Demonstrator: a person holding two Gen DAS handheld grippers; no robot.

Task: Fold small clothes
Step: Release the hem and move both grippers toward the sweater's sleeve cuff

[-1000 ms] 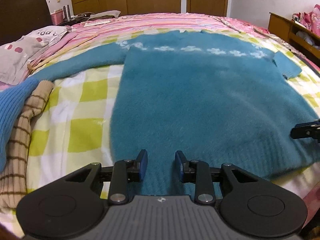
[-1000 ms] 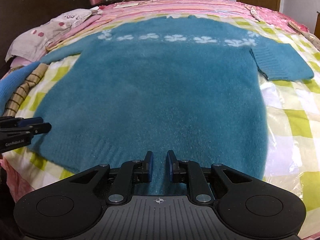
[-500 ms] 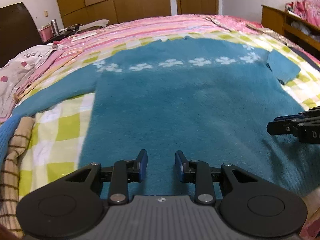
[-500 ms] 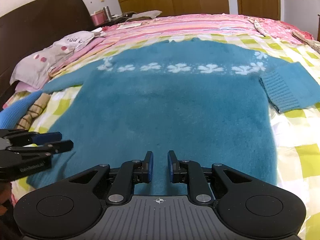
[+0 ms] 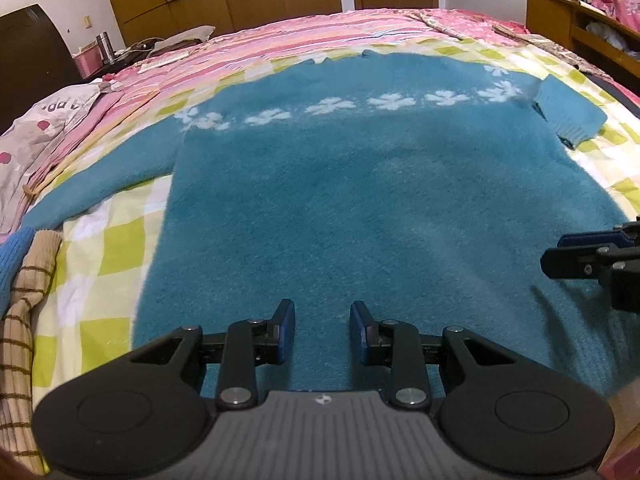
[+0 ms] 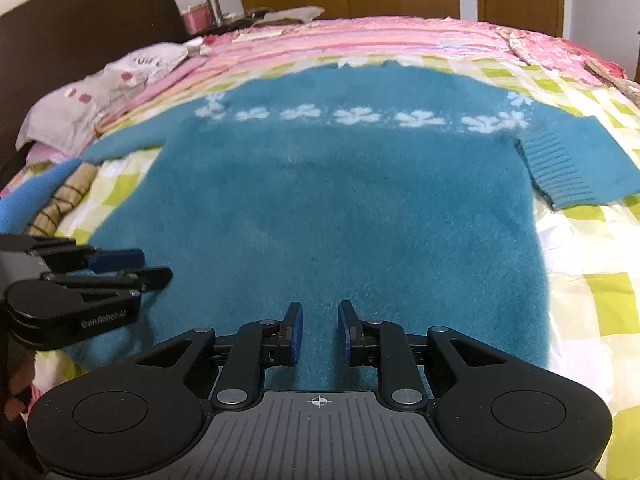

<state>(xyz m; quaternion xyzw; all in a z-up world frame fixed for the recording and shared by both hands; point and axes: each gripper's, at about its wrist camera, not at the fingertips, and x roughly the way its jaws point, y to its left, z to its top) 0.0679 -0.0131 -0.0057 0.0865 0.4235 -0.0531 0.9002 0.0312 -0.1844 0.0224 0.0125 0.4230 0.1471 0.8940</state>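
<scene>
A fluffy teal sweater (image 5: 360,200) with a row of white flowers lies flat on the bed, hem toward me. Its left sleeve (image 5: 100,188) stretches out to the left. The right sleeve (image 6: 560,168) is folded back, with its ribbed cuff on top. My left gripper (image 5: 322,308) hovers over the hem, open, with nothing between its blue pads. My right gripper (image 6: 319,308) hangs over the hem further right, open with a narrower gap and also empty. Each gripper shows in the other's view: the right gripper (image 5: 560,252) at the right edge, the left gripper (image 6: 152,266) at the left edge.
The sweater rests on a yellow-green checked sheet (image 5: 108,240) over pink striped bedding. A beige striped garment (image 5: 24,300) and a blue one (image 5: 12,256) are heaped at the left edge. A spotted cloth (image 5: 36,132) lies behind them. A wooden shelf (image 5: 580,20) stands at the right.
My left gripper has slid to the right along the hem, closer to the right gripper. The right gripper has shifted only slightly, and its gap looks a touch wider.
</scene>
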